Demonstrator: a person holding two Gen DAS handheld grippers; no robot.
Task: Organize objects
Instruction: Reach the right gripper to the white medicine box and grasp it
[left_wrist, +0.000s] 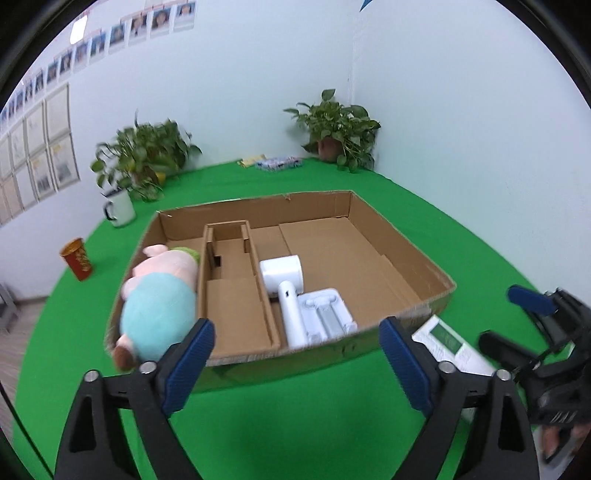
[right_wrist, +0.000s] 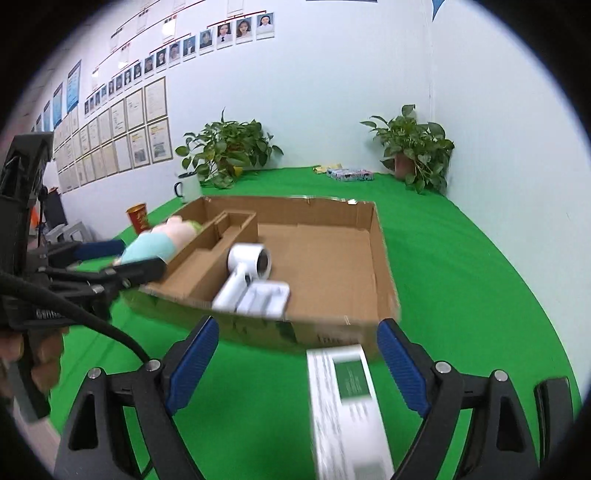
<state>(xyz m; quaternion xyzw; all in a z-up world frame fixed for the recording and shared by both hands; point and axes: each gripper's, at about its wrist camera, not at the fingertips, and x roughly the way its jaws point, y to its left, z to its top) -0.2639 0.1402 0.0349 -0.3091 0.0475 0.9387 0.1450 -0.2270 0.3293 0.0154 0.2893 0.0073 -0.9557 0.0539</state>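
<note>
As seen from the left wrist, the left claw (left_wrist: 297, 363) stands wide apart, its two ribbed blue pads (left_wrist: 190, 363) empty, above the green felt-like desk (left_wrist: 295, 424). Just beyond it lies one shallow corrugated cardboard tray (left_wrist: 402, 240), rectangular and split by cardboard dividers into a narrow left bay, a middle channel and a broad right bay. One soft plush pig (left_wrist: 160, 295), pink with a pale blue body, fills the left bay, its long axis running from near to far with the head at the far end. One smooth white hair dryer (left_wrist: 286, 284) lies in the broad bay, handle toward the viewer and barrel across, touching one moulded white plastic holder (left_wrist: 327, 310) at its right. Outside the tray's near right corner lies one flat white box with a green label (left_wrist: 448, 341), next to the right claw (left_wrist: 517, 317), whose jaws are parted.

From the right wrist, the right claw (right_wrist: 297, 363) is likewise spread wide and grips nothing; the white box (right_wrist: 347, 402) lies blurred on the desk between its pads, touching neither, long axis pointing toward the tray (right_wrist: 380, 258). The left claw (right_wrist: 122, 258) hangs at the left, jaws apart and empty. Behind stand two leafy potted plants (right_wrist: 229, 147), one white enamel mug (right_wrist: 190, 188) and one red-and-gold cup (right_wrist: 138, 218).
</note>
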